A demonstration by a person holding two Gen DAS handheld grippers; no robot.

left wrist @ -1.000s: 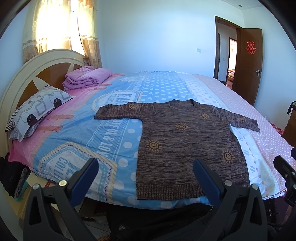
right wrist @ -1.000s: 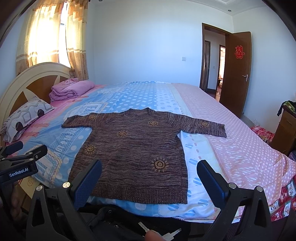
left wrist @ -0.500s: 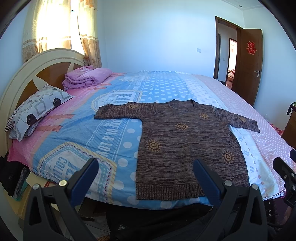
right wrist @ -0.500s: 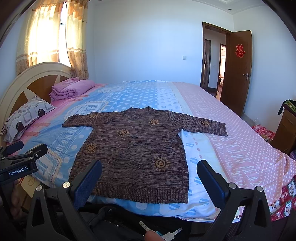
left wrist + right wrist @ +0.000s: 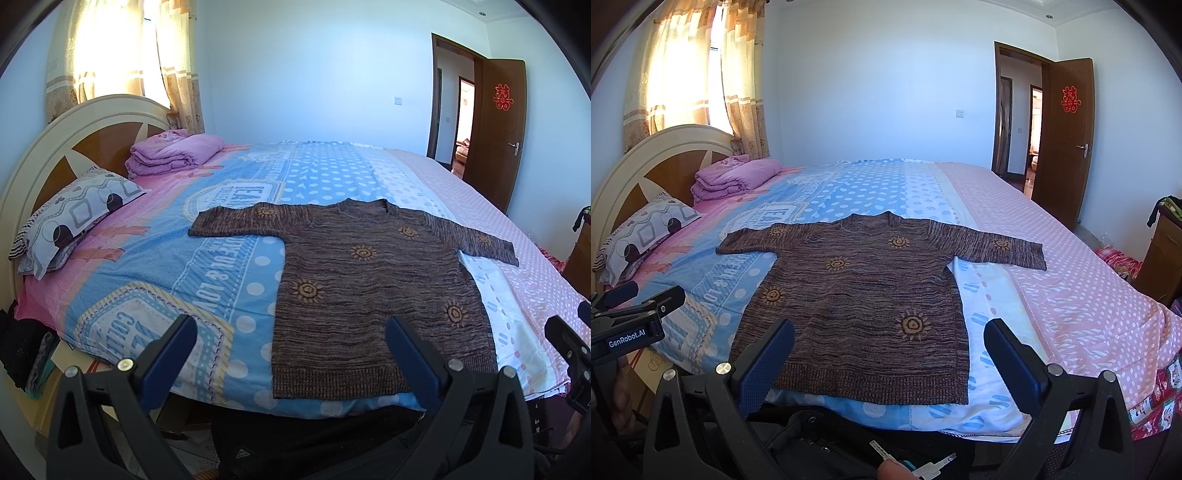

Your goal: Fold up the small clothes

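Observation:
A brown knitted sweater (image 5: 373, 288) with orange sun motifs lies flat on the bed, both sleeves spread out, hem toward me. It also shows in the right wrist view (image 5: 864, 299). My left gripper (image 5: 291, 332) is open and empty, held in front of the bed's near edge, left of the hem. My right gripper (image 5: 890, 339) is open and empty, just before the hem. The left gripper also shows at the left edge of the right wrist view (image 5: 631, 314).
The bed (image 5: 229, 258) has a blue and pink patterned sheet. A patterned pillow (image 5: 74, 218) and a folded pink blanket (image 5: 173, 151) lie by the headboard. An open brown door (image 5: 1063, 144) is at the back right. A wooden cabinet (image 5: 1163, 254) stands right.
Both grippers have drifted very slightly; the sweater lies as before and both grippers stay open.

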